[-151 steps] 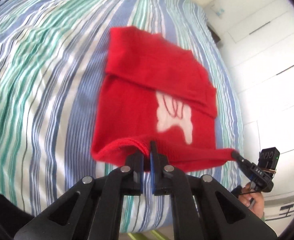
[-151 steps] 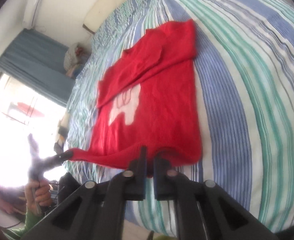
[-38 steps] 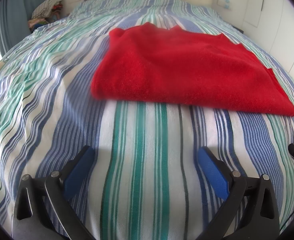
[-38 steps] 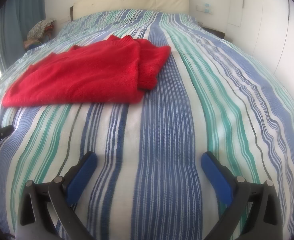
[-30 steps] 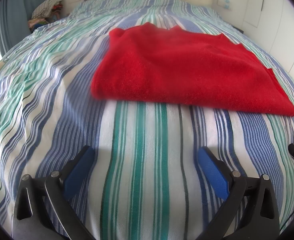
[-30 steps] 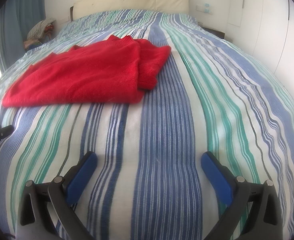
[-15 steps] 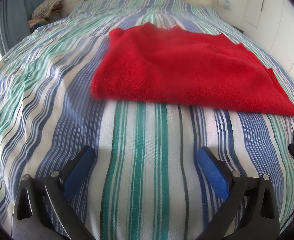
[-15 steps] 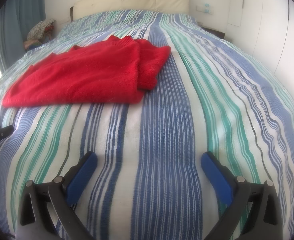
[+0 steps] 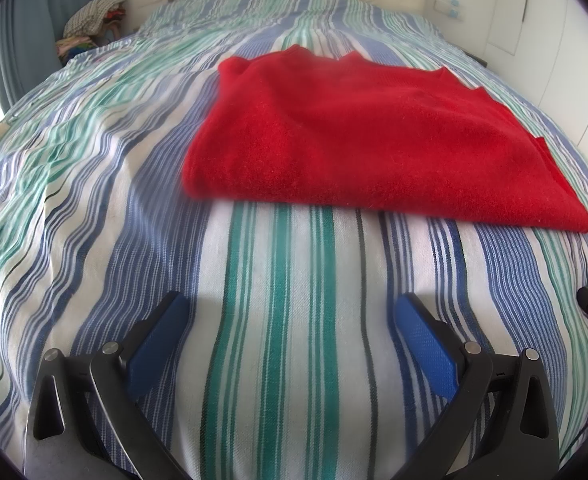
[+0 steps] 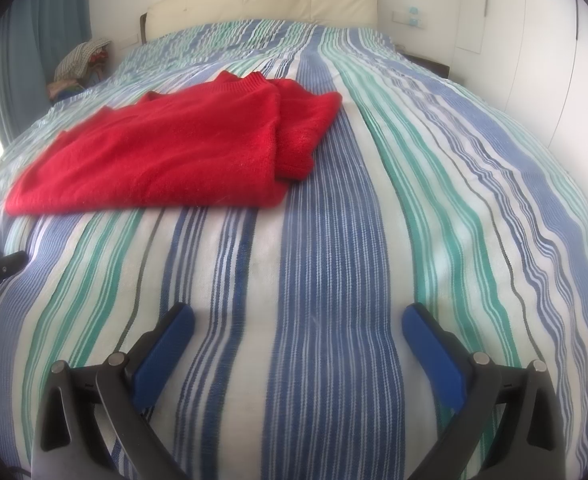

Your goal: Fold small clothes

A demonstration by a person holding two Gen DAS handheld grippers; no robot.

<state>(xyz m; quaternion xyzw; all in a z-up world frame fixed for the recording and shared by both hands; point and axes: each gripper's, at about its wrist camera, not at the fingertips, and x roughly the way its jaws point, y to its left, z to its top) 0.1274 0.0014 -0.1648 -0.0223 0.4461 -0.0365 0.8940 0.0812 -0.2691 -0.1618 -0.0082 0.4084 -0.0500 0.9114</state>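
Observation:
A red knitted sweater (image 9: 366, 136) lies folded flat on the striped bed cover (image 9: 286, 280); in the right wrist view the sweater (image 10: 166, 152) sits to the left, with a folded sleeve layer sticking out at its right side. My left gripper (image 9: 290, 320) rests low over the cover, short of the sweater's near edge, open and holding nothing. My right gripper (image 10: 298, 324) is also open and bare, to the right of the sweater's near corner. Each view catches the other gripper's tip at its edge.
A cream headboard (image 10: 262, 0) stands at the far end of the bed. A pile of clothes (image 9: 94, 16) sits beyond the far left corner, beside a blue curtain (image 10: 34, 40). White cupboard doors (image 10: 554, 40) line the right wall.
Five seconds ago both grippers were shut on the sweater's hem, lifting it. Now the sweater lies folded over and both grippers are open, drawn back. Nothing has moved over the last second.

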